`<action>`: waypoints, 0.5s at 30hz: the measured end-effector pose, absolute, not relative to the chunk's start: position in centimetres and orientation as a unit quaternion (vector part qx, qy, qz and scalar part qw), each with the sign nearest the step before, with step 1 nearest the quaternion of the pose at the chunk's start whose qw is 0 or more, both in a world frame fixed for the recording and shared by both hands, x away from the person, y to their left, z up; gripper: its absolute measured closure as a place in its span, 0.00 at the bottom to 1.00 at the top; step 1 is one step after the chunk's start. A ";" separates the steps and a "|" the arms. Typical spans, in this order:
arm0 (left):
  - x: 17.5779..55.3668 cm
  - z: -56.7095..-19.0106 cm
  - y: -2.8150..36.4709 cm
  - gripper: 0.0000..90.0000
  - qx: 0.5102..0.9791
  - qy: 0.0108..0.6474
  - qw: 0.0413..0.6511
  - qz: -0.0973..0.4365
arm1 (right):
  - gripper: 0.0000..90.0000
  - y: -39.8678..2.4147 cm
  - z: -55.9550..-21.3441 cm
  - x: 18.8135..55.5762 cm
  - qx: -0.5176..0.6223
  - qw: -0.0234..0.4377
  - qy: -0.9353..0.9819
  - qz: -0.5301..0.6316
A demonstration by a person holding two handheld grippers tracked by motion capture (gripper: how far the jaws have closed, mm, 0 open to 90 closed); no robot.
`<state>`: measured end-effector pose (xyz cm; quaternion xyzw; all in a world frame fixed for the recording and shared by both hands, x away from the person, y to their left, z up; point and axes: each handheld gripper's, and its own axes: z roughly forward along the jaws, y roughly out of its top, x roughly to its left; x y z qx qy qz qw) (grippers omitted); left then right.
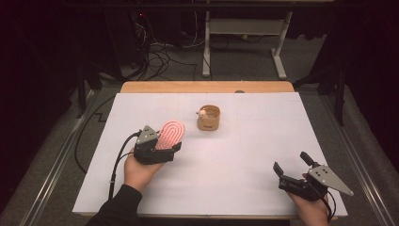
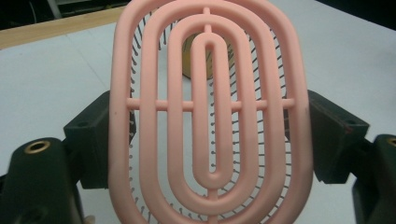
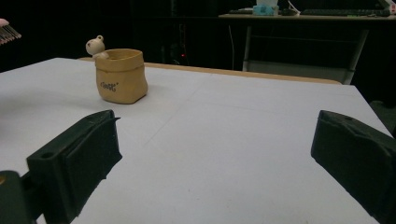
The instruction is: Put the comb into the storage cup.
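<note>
- Your right gripper point(image 1: 291, 165) rests at the table's point(image 1: 244, 165) near right corner, jaws spread wide with nothing between them.
- Your left gripper point(image 1: 162, 147) clamps the pink hairbrush point(image 1: 170, 134) by its two long edges, above the table's left half.
- The brush's long axis runs away from you, its rounded end aimed up and toward the pot.
- Beyond it, mid-table, stands the yellow bear pot point(image 1: 209, 117), well apart.

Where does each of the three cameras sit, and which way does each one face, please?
High view: above the person's side, looking forward and down on the table; both forearms, left gripper and right gripper show.
Left gripper view: on the left gripper, facing the pink brush clamped between its jaws.
Right gripper view: low on the right gripper, facing across the table between open jaws.
All three share the yellow pot.
</note>
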<state>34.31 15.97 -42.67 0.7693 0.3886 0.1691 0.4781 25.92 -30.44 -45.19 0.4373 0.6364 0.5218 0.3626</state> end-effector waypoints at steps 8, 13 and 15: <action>34.0 -42.8 15.3 0.20 0.766 0.378 0.491 0.168 | 0.02 -30.3 -45.2 25.9 0.437 0.363 0.637 0.522; 33.9 -42.7 14.8 0.20 0.763 0.372 0.503 0.162 | 0.02 -30.3 -45.2 25.9 0.437 0.363 0.637 0.521; 33.9 -42.7 14.7 0.20 0.762 0.371 0.506 0.161 | 0.02 -30.3 -45.2 25.9 0.437 0.363 0.638 0.520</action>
